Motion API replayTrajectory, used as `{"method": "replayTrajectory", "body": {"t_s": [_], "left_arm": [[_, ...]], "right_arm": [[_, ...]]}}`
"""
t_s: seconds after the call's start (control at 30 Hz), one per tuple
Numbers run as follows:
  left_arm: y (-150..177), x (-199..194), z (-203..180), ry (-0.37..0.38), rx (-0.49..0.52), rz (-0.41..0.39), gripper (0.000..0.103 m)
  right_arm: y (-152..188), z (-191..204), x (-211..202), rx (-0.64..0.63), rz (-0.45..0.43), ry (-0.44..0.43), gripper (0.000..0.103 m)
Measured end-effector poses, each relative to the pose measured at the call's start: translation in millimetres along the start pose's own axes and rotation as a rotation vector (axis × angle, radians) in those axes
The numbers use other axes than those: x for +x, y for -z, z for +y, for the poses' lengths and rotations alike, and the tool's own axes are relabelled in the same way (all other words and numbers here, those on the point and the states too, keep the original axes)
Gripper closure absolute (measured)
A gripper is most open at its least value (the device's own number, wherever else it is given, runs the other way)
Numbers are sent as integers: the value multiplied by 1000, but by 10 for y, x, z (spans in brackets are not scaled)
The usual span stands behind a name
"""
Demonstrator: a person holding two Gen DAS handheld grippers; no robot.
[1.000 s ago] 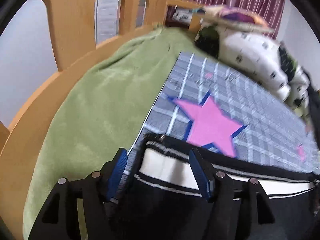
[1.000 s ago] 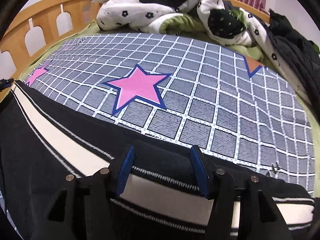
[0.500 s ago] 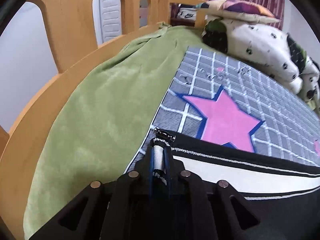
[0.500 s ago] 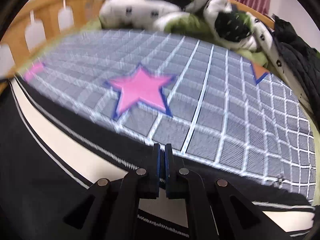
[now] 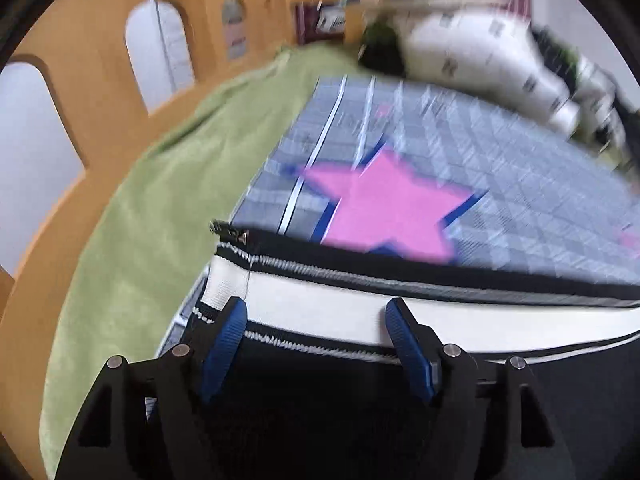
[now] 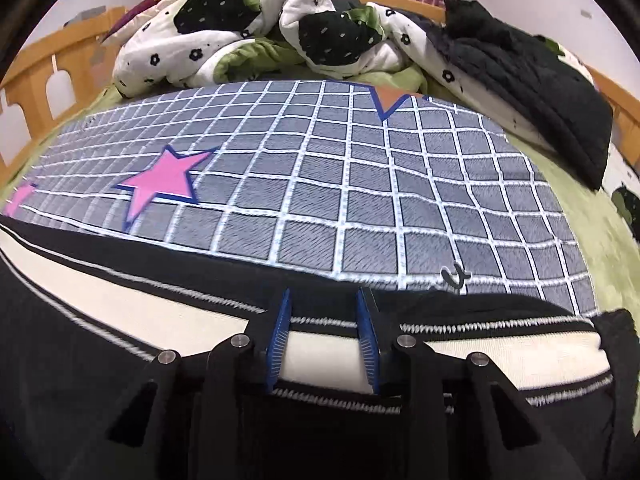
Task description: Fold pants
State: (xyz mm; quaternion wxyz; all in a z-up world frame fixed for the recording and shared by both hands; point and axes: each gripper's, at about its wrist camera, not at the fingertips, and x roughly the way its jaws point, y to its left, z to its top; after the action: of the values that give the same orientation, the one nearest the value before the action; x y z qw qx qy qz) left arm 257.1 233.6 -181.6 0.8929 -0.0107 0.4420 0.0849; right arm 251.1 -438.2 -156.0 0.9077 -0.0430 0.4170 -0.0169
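Black pants (image 5: 320, 400) with a wide white side stripe lie flat on a grey checked blanket (image 5: 500, 200) with pink stars. In the left wrist view a small metal zipper pull (image 5: 228, 232) marks the pants' far left corner. My left gripper (image 5: 316, 316) is open, its blue pads wide apart just above the white stripe near that corner. In the right wrist view the pants (image 6: 120, 360) fill the bottom. My right gripper (image 6: 324, 304) is partly open over the white stripe (image 6: 324, 352), holding nothing.
A green sheet (image 5: 140, 220) covers the bed under the blanket, bounded by a wooden bed rail (image 5: 88, 92) on the left. A crumpled white, black and green duvet (image 6: 256, 28) and a black garment (image 6: 532, 68) lie at the far end.
Half a second ago both grippers were shut on the pants' striped edge. Now both have opened and let the fabric go; it lies flat. The left gripper is still moving, its view blurred.
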Motion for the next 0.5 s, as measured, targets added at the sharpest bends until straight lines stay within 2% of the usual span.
{"method": "replayTrajectory", "body": {"t_s": [0.07, 0.23, 0.37, 0.47, 0.5], "left_arm": [[-2, 10, -5, 4, -7, -16, 33], [-14, -84, -12, 6, -17, 13, 33], [107, -570, 124, 72, -108, -3, 33], [211, -986, 137, 76, -111, -44, 33], [243, -1128, 124, 88, -112, -57, 33]], "right_arm": [[-47, -45, 20, 4, -3, 8, 71], [-140, -133, 111, 41, 11, 8, 72], [-122, -168, -157, 169, -4, 37, 71], [-59, -109, -558, 236, -24, 18, 69], [-45, -58, -711, 241, -32, 31, 65]]}}
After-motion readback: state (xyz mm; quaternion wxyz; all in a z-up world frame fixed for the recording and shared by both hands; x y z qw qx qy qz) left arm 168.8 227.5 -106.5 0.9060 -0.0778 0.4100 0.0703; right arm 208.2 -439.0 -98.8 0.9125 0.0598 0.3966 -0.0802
